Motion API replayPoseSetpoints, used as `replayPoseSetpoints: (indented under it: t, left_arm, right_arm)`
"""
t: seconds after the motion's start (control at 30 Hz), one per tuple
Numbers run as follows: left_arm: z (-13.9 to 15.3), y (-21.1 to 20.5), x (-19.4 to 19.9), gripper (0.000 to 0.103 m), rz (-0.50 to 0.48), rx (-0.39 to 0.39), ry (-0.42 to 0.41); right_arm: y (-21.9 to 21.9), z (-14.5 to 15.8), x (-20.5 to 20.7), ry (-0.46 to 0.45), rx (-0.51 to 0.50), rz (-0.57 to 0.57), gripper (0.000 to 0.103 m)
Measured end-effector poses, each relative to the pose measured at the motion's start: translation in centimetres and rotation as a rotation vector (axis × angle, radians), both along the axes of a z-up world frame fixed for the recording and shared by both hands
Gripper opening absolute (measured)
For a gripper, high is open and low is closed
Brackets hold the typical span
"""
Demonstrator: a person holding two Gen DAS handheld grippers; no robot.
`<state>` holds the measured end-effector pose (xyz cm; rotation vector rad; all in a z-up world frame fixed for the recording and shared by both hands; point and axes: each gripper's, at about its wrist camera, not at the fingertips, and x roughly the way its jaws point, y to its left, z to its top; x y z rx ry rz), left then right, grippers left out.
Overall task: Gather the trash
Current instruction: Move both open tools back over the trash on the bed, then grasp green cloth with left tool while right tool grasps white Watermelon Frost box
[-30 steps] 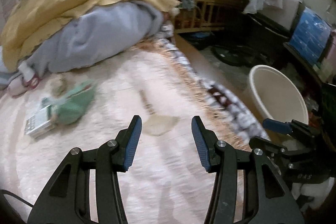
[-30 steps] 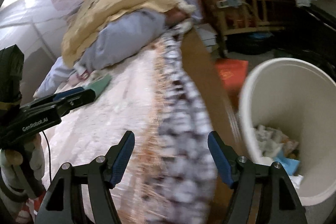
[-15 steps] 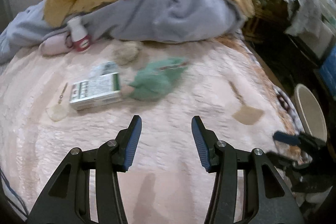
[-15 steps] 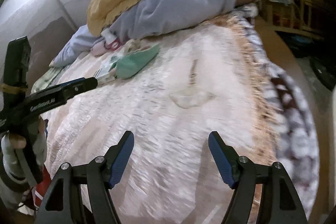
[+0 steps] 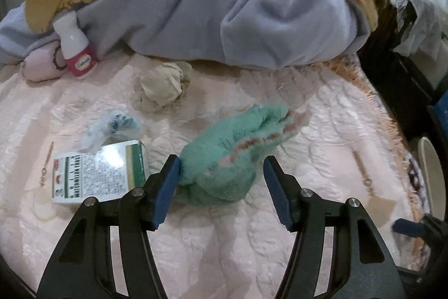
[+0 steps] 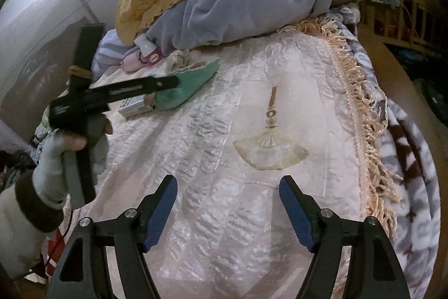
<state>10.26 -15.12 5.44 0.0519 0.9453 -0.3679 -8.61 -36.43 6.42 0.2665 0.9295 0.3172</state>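
Observation:
A green fuzzy sock (image 5: 232, 156) lies on the pink bedspread (image 5: 224, 257). My left gripper (image 5: 222, 187) straddles its near end, and its jaws are opening. The left pad grazes the sock's edge and the right pad stands apart from it. Left of the sock lies a white and green box (image 5: 98, 173), with a clear plastic wrapper (image 5: 112, 128) and a crumpled beige paper ball (image 5: 162, 86) beyond it. My right gripper (image 6: 228, 212) hangs open over bare bedspread with nothing between its fingers. From there the left gripper (image 6: 165, 88) shows at the sock (image 6: 196, 83), held by a gloved hand (image 6: 61, 159).
A white bottle with a pink label (image 5: 75, 46) and a pink pouch (image 5: 42, 66) rest against heaped grey and yellow blankets (image 5: 252, 18) at the back. The white bin's rim (image 5: 428, 173) shows past the fringed right edge of the bed. A wooden crib (image 6: 406, 4) stands beyond.
My left gripper swept left across the bed and sank over the green sock, and its jaws widened. My right gripper swung from the bin to above the bedspread.

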Motion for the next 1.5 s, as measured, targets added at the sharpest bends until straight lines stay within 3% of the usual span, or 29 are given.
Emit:
replayPoseSetpoints:
  t: [0.07,0.2,0.5,0.6,0.8,1.0,1.2,1.37,1.5]
  left_arm:
    - [0.0,0.5,-0.1,0.041,0.025,-0.029,0.012]
    - [0.7,1.5,-1.3,0.033,0.011,-0.129,0.086]
    - [3.7,3.0,-7.5,0.031,-0.073,-0.122,0.064]
    - [4.4,5.8,-9.4,0.031,-0.042,-0.109,0.055]
    - [4.4,12.5,-11.0,0.031,0.087,-0.014,0.012]
    - [3.9,17.7,-9.9,0.031,0.199,0.007,0.002]
    - [3.0,20.9,-5.3,0.031,0.326,0.025,-0.026]
    - [0.4,21.6,0.8,0.030,0.418,0.045,-0.003]
    - [-0.2,19.6,1.6,0.030,0.371,0.083,-0.015]
  right_arm:
    - [-0.2,-0.1,0.3,0.001,0.001,-0.004,0.073]
    - [-0.4,0.0,0.6,0.000,0.009,-0.017,0.073]
    - [0.7,1.1,0.1,-0.012,0.042,-0.013,0.073]
    - [1.9,1.4,0.0,-0.015,0.024,0.017,0.073]
    - [6.3,1.6,2.1,-0.024,0.013,0.115,0.073]
    - [12.8,1.2,6.9,-0.011,-0.038,0.243,0.073]
    - [17.1,1.8,12.3,-0.019,-0.002,0.299,0.073]
    - [17.5,1.7,13.5,-0.023,-0.002,0.297,0.073]
    - [15.3,1.2,12.2,-0.012,-0.011,0.275,0.073]
